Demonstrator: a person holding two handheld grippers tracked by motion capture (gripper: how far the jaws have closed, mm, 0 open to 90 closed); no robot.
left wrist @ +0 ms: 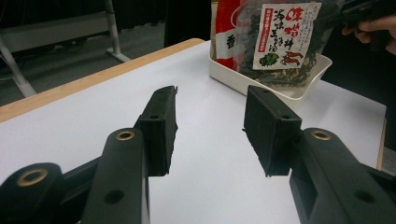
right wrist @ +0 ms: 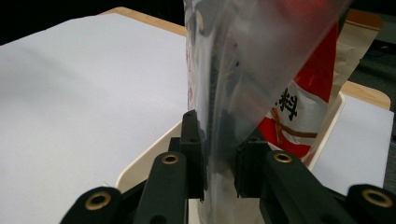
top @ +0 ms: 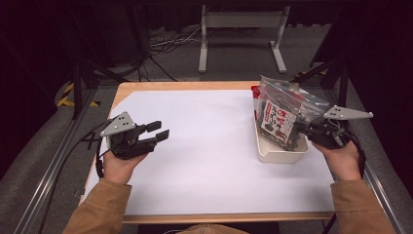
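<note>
A clear plastic bag of dark dried food with a white printed label stands in a white tray at the table's right side. My right gripper is shut on the bag's edge; in the right gripper view its jaws pinch the clear plastic bag above the tray. A red packet stands behind the bag in the same tray. My left gripper hovers open over the left of the table, holding nothing. The left gripper view shows the labelled bag and the tray ahead.
The table is covered by a white sheet. A white metal stand and cables lie on the floor beyond the far edge. Dark tripod legs stand at both sides of the table.
</note>
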